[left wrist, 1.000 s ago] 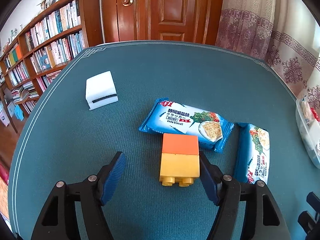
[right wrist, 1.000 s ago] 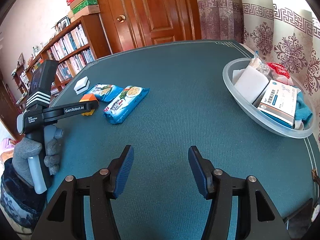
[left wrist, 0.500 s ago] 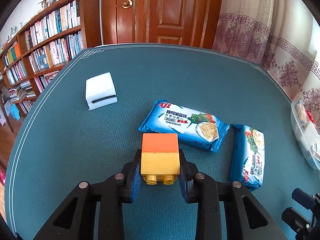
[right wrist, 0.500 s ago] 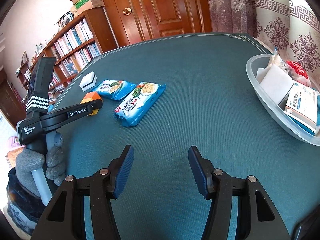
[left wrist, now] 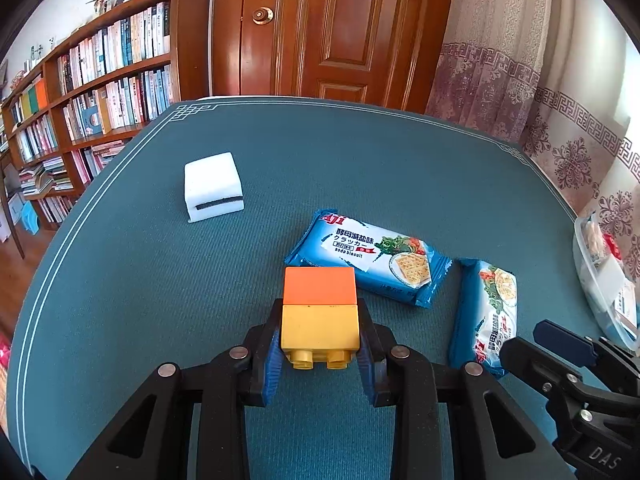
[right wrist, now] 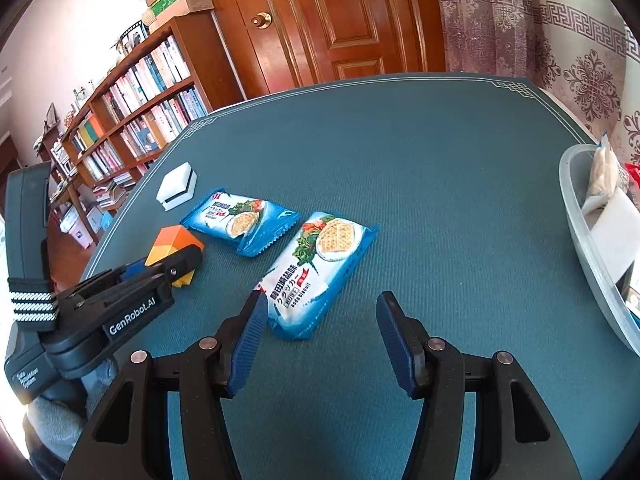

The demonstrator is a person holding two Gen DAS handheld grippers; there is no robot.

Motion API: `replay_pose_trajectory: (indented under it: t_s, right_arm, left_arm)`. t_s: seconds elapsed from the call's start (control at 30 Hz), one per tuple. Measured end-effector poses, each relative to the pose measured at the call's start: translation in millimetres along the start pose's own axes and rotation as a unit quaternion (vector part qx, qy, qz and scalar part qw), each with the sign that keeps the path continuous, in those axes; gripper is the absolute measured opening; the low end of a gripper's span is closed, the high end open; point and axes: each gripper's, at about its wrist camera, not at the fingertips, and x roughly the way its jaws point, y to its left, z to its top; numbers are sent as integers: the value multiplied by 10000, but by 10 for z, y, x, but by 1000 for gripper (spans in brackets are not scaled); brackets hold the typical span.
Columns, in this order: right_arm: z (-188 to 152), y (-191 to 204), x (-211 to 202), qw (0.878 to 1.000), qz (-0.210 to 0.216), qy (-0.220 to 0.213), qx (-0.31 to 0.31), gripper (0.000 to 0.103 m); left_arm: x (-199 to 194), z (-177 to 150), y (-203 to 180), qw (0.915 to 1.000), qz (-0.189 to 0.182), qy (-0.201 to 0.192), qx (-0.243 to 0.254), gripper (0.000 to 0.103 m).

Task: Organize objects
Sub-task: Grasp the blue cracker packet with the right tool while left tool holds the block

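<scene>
An orange-and-yellow toy block (left wrist: 320, 286) lies on the teal table, and my left gripper (left wrist: 320, 316) is shut on its yellow half. The right wrist view shows the same grip: the left gripper (right wrist: 176, 266) holds the block (right wrist: 174, 240) at the table's left edge. My right gripper (right wrist: 322, 304) stands open. The near end of a blue cracker packet (right wrist: 320, 264) lies just inside its fingertips, close to the left finger, and the pads do not press on it. A second cracker packet (right wrist: 240, 220) lies further left. One right finger (left wrist: 560, 338) shows beside the packet (left wrist: 486, 312).
A white sponge with a dark stripe (left wrist: 212, 186) lies at the back left. A clear plastic tub (right wrist: 576, 208) with several packets in it stands at the right edge. Bookshelves, a wooden door and curtains stand behind the table. A gloved hand holds the left gripper.
My left gripper has shut on the block. The right gripper has moved left across the table to the nearer cracker packet, and the tub has slid to the right edge of its view.
</scene>
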Motion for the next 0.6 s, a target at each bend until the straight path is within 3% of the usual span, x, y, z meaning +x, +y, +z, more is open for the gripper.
replay_pose_trajectory:
  t_s: [0.37,0.6]
  right_arm:
    - [165,94,306,9999,-139,91,38,63]
    - [175,195,373,9990,-360,44,-273,63]
  left_arm:
    - [-28,9,36,9998,166,-90,-117,33]
    - [-38,-3,36,9997,192,-108,-105,33]
